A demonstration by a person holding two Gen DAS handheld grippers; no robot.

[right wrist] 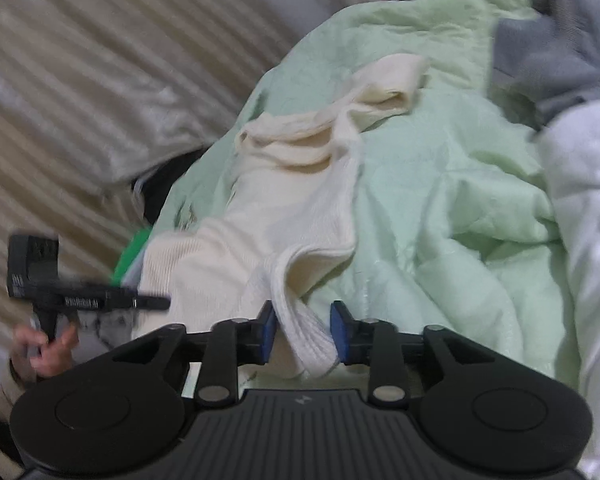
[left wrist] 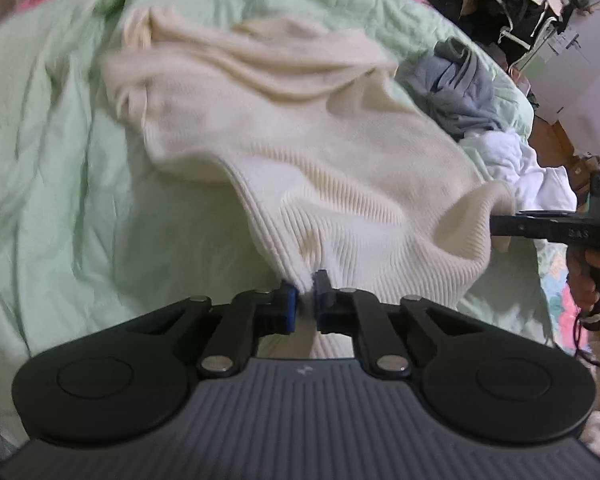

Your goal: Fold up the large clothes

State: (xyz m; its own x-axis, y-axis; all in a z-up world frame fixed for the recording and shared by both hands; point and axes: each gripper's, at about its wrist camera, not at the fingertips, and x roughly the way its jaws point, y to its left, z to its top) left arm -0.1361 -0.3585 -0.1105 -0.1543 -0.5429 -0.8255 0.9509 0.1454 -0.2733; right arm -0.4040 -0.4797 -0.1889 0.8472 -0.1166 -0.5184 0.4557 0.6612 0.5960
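Left wrist: left hand-held gripper (left wrist: pixel 307 294) pinches the cream sweater's (left wrist: pixel 300 140) ribbed hem

I see the cream ribbed-knit sweater (left wrist: pixel 300 136) filling the centre of the left wrist frame, rumpled and half lifted, its ribbed hem drawn toward the bottom edge, its far part bunched at upper left.

Left gripper (left wrist: pixel 307 285) jaws pinched on ribbed hem of cream sweater (left wrist: pixel 300 140), draped over pale green quilt (left wrist: pixel 52 152). Right gripper (left wrist: pixel 500 227) gripping another hem corner at right edge. Grey garment (left wrist: pixel 458 84) bunched beyond.
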